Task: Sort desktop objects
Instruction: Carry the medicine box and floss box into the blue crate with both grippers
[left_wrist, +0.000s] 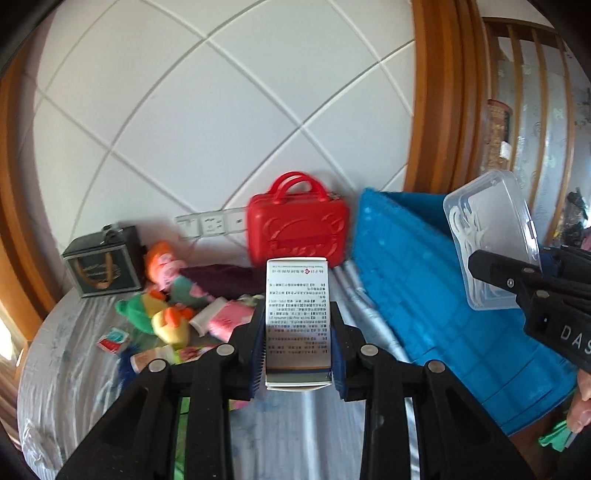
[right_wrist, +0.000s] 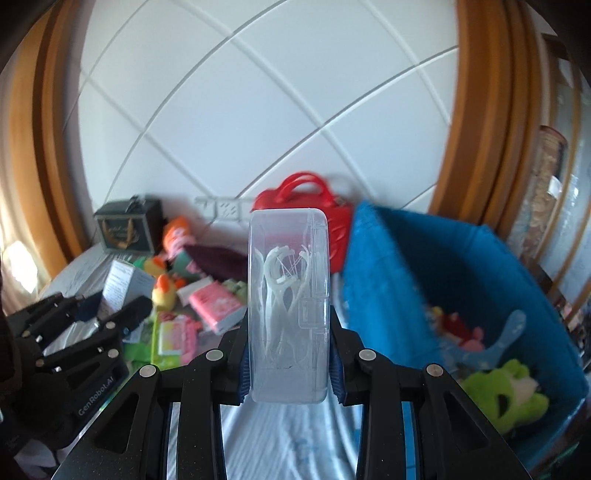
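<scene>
My left gripper (left_wrist: 298, 325) is shut on a white medicine box (left_wrist: 297, 321) with printed text, held upright above the table. My right gripper (right_wrist: 289, 332) is shut on a clear plastic box of floss picks (right_wrist: 289, 302), held upright just left of the blue fabric bin (right_wrist: 461, 266). In the left wrist view the floss box (left_wrist: 491, 236) and right gripper (left_wrist: 517, 280) hang over the blue bin (left_wrist: 424, 288). In the right wrist view the left gripper (right_wrist: 110, 306) with the medicine box (right_wrist: 123, 284) is at the left.
A red toy suitcase (left_wrist: 298, 229) and a dark gift box (left_wrist: 101, 262) stand by the wall. Plush toys (left_wrist: 166, 317), a pink packet (left_wrist: 231, 317) and small packets litter the table's left. The bin holds a green plush (right_wrist: 506, 395) and other toys.
</scene>
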